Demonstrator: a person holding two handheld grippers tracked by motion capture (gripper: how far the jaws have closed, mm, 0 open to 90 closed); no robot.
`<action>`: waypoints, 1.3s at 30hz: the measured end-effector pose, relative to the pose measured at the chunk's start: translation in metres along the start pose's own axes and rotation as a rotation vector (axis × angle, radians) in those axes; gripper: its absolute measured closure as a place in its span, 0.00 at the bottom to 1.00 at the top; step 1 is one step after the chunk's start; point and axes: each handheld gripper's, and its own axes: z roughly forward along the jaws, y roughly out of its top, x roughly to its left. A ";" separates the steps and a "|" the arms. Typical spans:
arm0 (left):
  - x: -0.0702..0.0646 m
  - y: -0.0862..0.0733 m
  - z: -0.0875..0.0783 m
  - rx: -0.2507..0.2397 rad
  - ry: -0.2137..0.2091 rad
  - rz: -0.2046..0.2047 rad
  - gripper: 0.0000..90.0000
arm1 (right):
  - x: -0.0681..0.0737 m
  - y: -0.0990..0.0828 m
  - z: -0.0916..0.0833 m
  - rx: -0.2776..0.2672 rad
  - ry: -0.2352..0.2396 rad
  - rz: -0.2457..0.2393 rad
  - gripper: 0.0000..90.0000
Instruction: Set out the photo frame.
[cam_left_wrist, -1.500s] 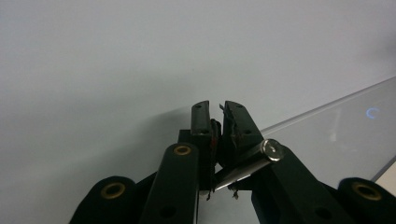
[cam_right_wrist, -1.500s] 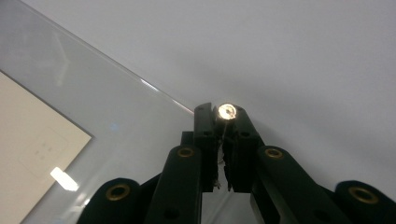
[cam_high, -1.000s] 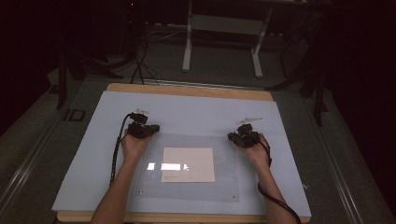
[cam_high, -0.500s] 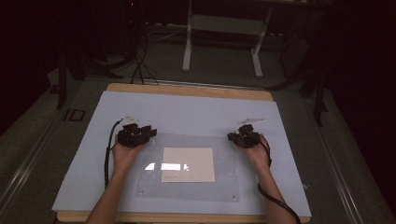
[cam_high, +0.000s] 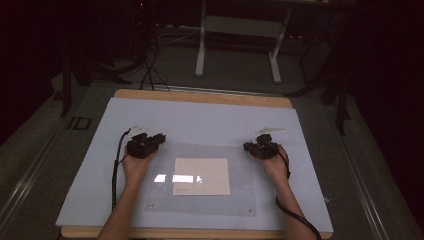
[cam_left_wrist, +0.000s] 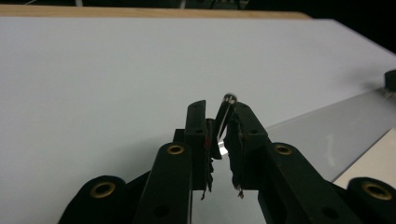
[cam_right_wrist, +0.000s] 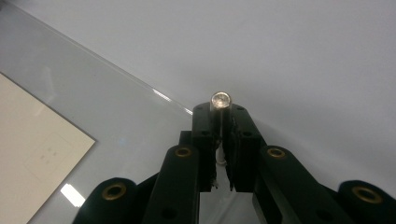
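Observation:
A clear plastic sheet (cam_high: 240, 195) lies on the pale blue mat (cam_high: 200, 120) over a cream paper (cam_high: 202, 176). In the high view my left gripper (cam_high: 159, 138) is at the sheet's far left corner and my right gripper (cam_high: 247, 146) at its far right corner. In the left gripper view my left gripper (cam_left_wrist: 220, 122) has just been closing, and its jaws pinch a small tilted metal stud (cam_left_wrist: 225, 112) at the sheet's corner. In the right gripper view my right gripper (cam_right_wrist: 221, 116) is shut on a round-headed stud (cam_right_wrist: 220, 99) at the other corner.
The wooden table edge (cam_high: 200, 96) frames the mat. More small studs mark the sheet's near corners (cam_high: 150, 204). A cable (cam_high: 116, 175) trails from the left gripper beside the forearm. Metal stand legs (cam_high: 202, 50) and dark floor lie beyond the table.
My left gripper has shifted a little to the left and toward the person at the sheet's corner. The right gripper has stayed where it was.

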 end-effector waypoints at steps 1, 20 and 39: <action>0.000 0.000 0.000 0.000 0.003 0.004 0.89 | 0.000 0.000 0.000 0.001 -0.002 0.000 0.92; 0.002 0.000 0.001 0.004 -0.004 0.003 0.90 | 0.004 -0.003 -0.016 -0.169 -0.016 -0.069 0.93; 0.001 0.002 0.001 0.038 0.007 -0.008 0.91 | 0.002 -0.003 -0.008 -0.146 -0.034 -0.052 0.94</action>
